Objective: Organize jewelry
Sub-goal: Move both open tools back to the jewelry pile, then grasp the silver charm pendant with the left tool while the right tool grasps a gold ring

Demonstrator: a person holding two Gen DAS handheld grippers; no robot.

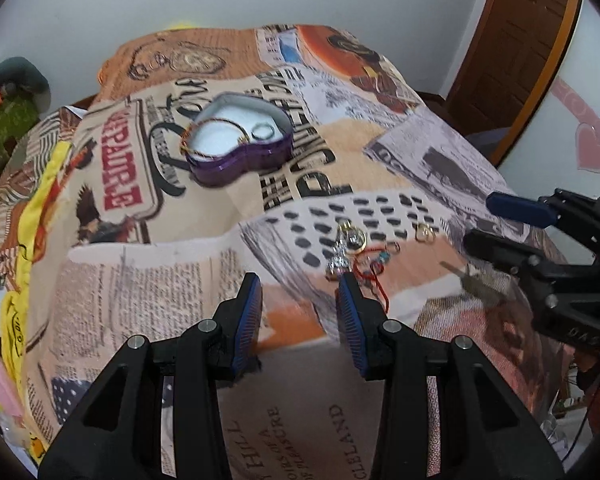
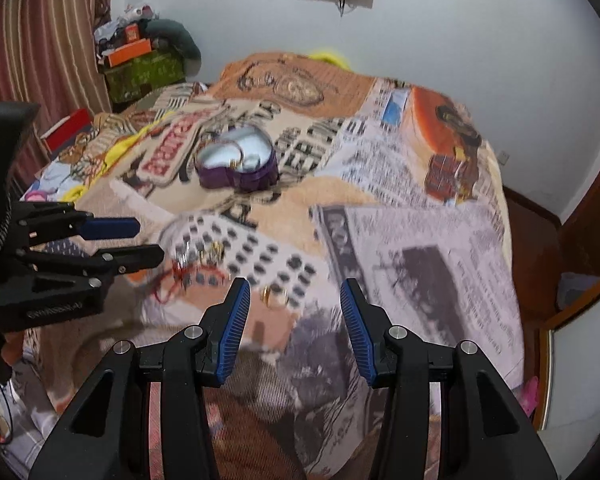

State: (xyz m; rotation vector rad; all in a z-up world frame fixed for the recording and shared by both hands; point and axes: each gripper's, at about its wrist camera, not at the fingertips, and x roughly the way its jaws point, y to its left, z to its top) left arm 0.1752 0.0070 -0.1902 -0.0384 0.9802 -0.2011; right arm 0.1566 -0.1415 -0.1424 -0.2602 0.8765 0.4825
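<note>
Both the left hand-held gripper and right hand-held gripper hang part-open and empty over the bed, loose jewelry just ahead, heart-shaped tin beyond; I'd fear pads snagging the red thread or bedspread

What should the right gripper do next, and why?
Probably ease the right gripper down onto the gold rings just ahead of its open, empty jaws; they lie loose on the printed bedspread, while the purple heart-shaped box already holds some jewelry.
</note>
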